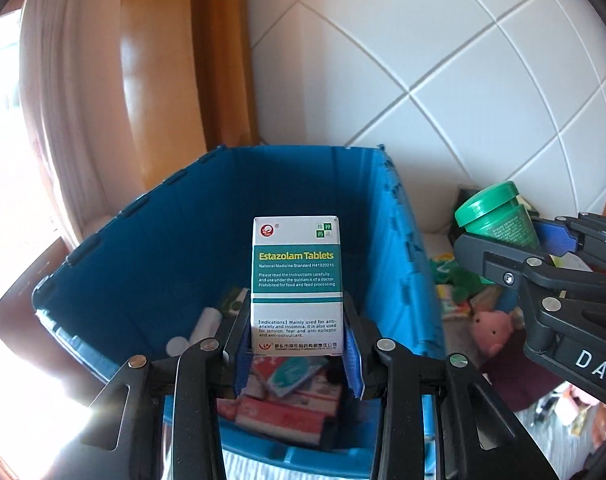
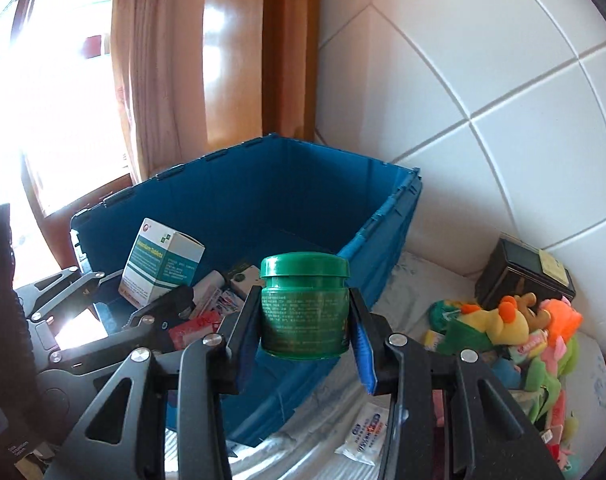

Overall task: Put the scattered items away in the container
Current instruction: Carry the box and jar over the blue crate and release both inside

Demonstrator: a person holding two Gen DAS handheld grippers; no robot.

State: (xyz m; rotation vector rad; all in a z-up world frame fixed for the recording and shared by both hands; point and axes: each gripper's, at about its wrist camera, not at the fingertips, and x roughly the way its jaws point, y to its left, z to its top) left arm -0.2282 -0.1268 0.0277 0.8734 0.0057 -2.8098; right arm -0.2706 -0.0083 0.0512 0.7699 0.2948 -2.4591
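Left gripper (image 1: 297,354) clamped on tablet box (image 1: 295,280), over blue bin (image 1: 175,248); right gripper (image 2: 305,354) at 3 o'clock, closed on green jar (image 2: 305,306).

The white-and-teal medicine box (image 1: 296,280) reads "Estazolam Tablets", "National Medicine Standard H41020215"; the right claw (image 1: 515,236) body carries "DAS"
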